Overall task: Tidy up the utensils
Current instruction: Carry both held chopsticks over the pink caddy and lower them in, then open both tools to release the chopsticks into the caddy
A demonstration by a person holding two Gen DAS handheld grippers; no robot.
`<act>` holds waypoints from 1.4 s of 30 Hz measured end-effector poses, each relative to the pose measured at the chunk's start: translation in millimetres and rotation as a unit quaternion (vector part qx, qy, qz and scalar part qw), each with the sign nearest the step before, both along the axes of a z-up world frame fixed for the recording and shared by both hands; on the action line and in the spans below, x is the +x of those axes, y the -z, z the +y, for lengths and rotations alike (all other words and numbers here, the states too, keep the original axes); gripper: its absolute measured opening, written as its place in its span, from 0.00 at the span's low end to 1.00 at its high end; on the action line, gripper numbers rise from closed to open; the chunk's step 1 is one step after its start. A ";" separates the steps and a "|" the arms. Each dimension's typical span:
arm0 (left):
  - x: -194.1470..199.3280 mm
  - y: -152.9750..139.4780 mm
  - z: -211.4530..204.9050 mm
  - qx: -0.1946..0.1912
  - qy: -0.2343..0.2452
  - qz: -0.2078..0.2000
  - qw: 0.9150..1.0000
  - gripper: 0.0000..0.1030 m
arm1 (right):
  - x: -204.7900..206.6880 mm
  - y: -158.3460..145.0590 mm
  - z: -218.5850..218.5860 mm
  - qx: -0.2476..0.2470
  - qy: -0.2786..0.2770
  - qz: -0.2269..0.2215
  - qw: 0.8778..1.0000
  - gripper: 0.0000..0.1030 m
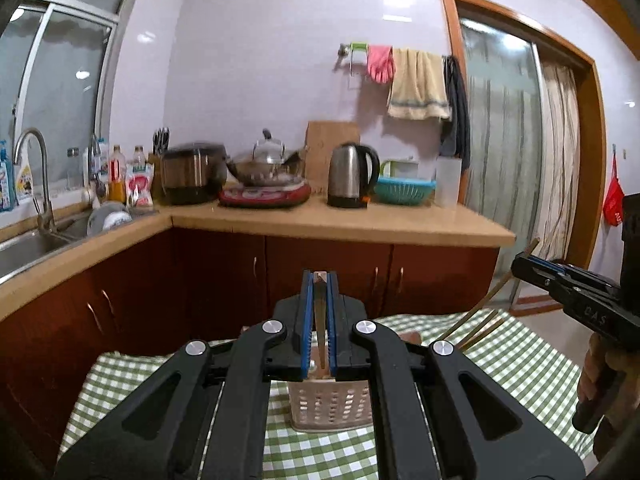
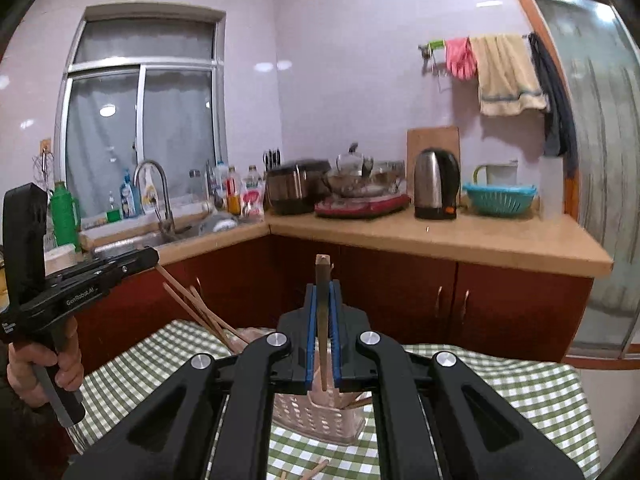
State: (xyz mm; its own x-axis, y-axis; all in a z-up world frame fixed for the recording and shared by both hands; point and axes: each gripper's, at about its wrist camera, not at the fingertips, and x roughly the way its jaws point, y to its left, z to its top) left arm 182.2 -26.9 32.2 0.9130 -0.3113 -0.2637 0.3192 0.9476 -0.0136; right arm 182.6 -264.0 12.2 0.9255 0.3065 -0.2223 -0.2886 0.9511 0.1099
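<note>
- Left gripper (image 1: pixel 320 280): jaws together, clamped on one wooden chopstick (image 1: pixel 320 308) that runs lengthwise between the blue pads, its tip just proud of the fingertips.
- Right gripper (image 2: pixel 322 292): jaws likewise together on a second chopstick (image 2: pixel 322 276), whose squared end stands clearly beyond the fingertips; the stick's long axis follows the gripper's pointing line.
- Utensil basket (image 1: pixel 330 406): a pale perforated holder standing upright on the green checked tablecloth (image 1: pixel 520 360); in each wrist view it lies directly below and just ahead of that gripper's jaws.
- Key relation: both held sticks lie nearly level, pointing toward the counter (image 1: pixel 340 220), whereas the basket opens upward; judged from this, each stick must be tipped toward vertical before it can drop in.
- Proximity: the two grippers flank the basket, and neither appears clearly nearer; both sit above it.
- Count: two grippers, two held chopsticks, one basket.
- Loose chopsticks (image 2: pixel 200 312): about three lean out of the basket, slanting up toward the left gripper's side; at least one more lies on the cloth at the lower edge of the right wrist view.
</note>
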 end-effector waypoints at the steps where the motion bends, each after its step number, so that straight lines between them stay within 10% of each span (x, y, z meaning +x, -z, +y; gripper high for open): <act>1: 4.2 5.3 -0.2 0.001 -0.001 0.005 1.000 0.06 | 4.3 4.7 1.3 -0.001 -0.001 0.007 1.000 0.07; 14: 33.7 42.1 -7.8 0.021 0.005 0.043 0.999 0.06 | 34.2 39.2 13.1 -0.010 -0.001 0.052 0.999 0.07; 23: 30.0 37.1 -8.7 0.017 0.005 0.030 0.999 0.40 | 27.9 27.4 11.4 -0.013 0.012 0.030 0.999 0.34; 29: 14.8 26.7 -7.3 0.011 0.003 0.013 1.000 0.57 | 1.8 13.8 9.5 -0.014 0.025 0.003 1.000 0.39; 42: -66.7 57.6 -3.3 0.004 -0.005 0.032 0.999 0.57 | -93.2 63.5 11.4 -0.029 0.061 0.011 0.998 0.39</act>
